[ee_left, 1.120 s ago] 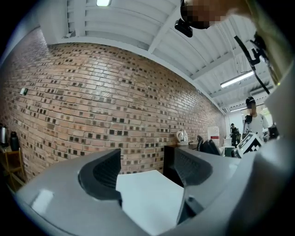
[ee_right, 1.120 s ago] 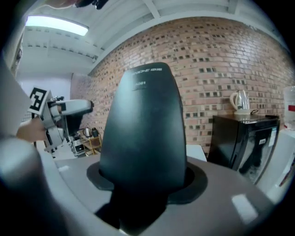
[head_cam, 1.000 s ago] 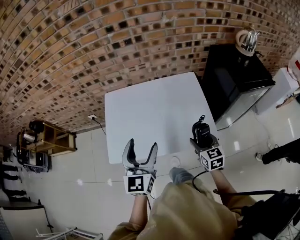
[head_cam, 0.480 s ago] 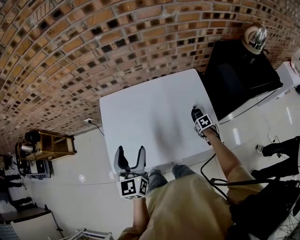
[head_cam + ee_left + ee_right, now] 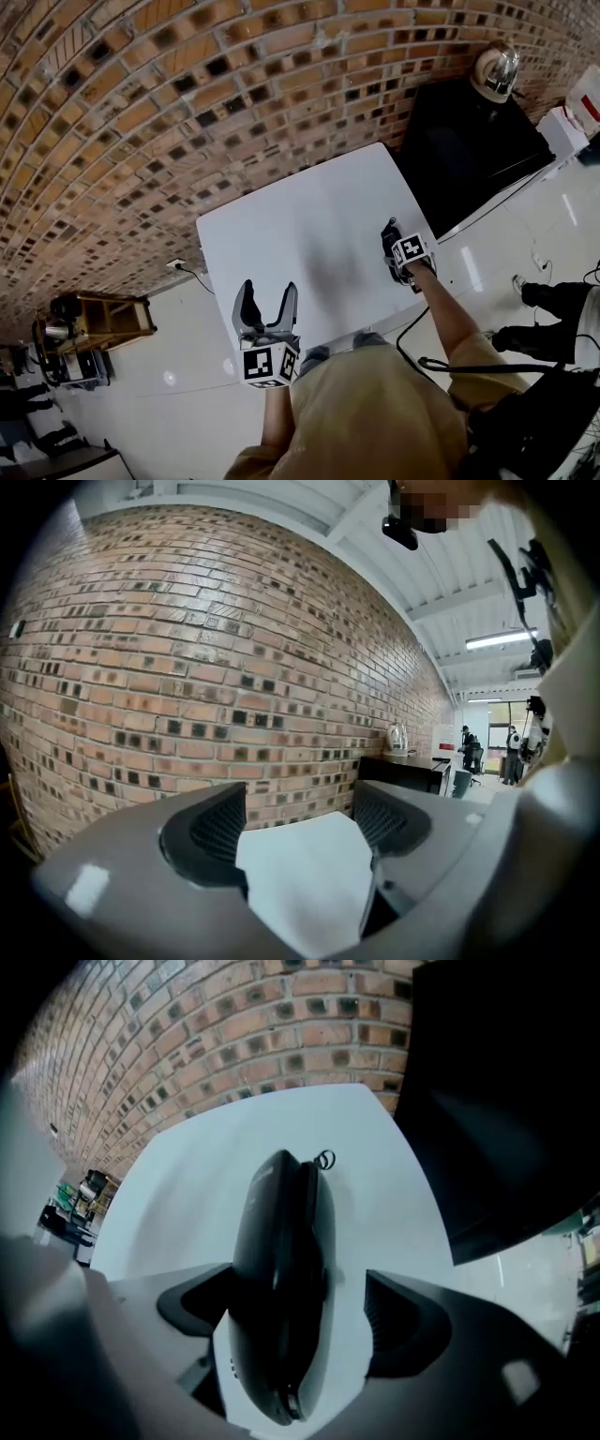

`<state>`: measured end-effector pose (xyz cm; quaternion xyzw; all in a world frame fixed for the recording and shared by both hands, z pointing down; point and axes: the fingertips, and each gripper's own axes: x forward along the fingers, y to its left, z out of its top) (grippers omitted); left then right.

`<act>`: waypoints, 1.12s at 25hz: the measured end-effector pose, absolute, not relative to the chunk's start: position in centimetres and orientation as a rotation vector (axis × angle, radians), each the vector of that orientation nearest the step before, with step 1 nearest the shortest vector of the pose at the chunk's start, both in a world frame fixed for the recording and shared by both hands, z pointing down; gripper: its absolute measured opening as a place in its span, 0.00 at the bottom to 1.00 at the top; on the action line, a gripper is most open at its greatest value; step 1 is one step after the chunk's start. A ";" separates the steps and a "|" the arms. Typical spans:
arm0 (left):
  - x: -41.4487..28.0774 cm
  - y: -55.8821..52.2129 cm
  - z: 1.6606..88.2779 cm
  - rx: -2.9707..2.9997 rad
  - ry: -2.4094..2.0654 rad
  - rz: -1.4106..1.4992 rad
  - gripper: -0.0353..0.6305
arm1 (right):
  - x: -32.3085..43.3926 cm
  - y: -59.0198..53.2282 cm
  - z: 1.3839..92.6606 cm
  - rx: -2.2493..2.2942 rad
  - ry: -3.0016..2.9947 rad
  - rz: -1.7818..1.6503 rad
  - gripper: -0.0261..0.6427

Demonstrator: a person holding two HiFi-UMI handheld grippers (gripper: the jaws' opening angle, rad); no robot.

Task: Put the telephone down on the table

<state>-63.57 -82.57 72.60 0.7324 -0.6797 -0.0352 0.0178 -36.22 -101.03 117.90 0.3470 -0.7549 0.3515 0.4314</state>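
Before the brick wall [image 5: 187, 112] stands the white table [image 5: 281, 216], and my work is at its right side, near the edge that faces the black cabinet [image 5: 459, 159]. My left gripper [image 5: 267, 292] hovers level at the table's near edge with its fingers apart and nothing between them; it has no part in this step. My right gripper [image 5: 300, 1309] points steeply down at the tabletop and its jaws are opening. The telephone [image 5: 279, 1260] stands between them, a dark handset seen edge-on with its seam up. It sits close against my left finger, while my right finger [image 5: 401, 1312] is clear of it with bare table showing in the gap. I judge this to be the release: the telephone looks to be down on the table with its weight off me, so the task is all but done. The next move calls for spreading the fingers fully, then drawing the gripper up and back along its own line so that neither pad drags the handset. On its narrow side it may tip flat once my left finger leaves it, and the table edge is near, so I should withdraw without any sideways push.
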 end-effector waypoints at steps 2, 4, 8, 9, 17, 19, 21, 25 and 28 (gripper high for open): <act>-63.9 -82.7 72.5 2.295 -2.081 -0.113 0.58 | -36.0 -101.3 116.6 0.913 -1.920 0.858 0.70; -64.1 -82.9 72.3 2.311 -2.056 -0.120 0.58 | -35.5 -101.5 115.1 0.964 -1.951 0.861 0.70; -63.9 -83.1 71.3 2.379 -2.011 -0.134 0.58 | -35.0 -101.3 108.2 1.076 -2.112 0.843 0.70; -64.0 -83.1 71.1 2.388 -2.014 -0.131 0.58 | -35.8 -100.9 105.0 1.089 -2.211 0.827 0.69; -68.8 -82.9 70.0 2.338 -2.208 -0.074 0.58 | -46.9 -94.8 77.2 1.144 -2.976 0.318 0.66; -70.7 -82.4 69.6 2.291 -2.279 -0.090 0.58 | -49.9 -93.3 72.8 1.142 -3.035 0.213 0.65; -72.0 -81.9 69.4 2.252 -2.308 -0.104 0.58 | -52.2 -91.6 68.2 1.148 -3.120 0.066 0.65; -73.0 -80.9 68.0 2.253 -2.354 -0.112 0.57 | -54.6 -88.5 61.7 1.200 -3.179 -0.294 0.65; -73.2 -80.0 67.5 2.243 -2.375 -0.073 0.58 | -55.8 -87.3 60.3 1.207 -3.179 -0.387 0.65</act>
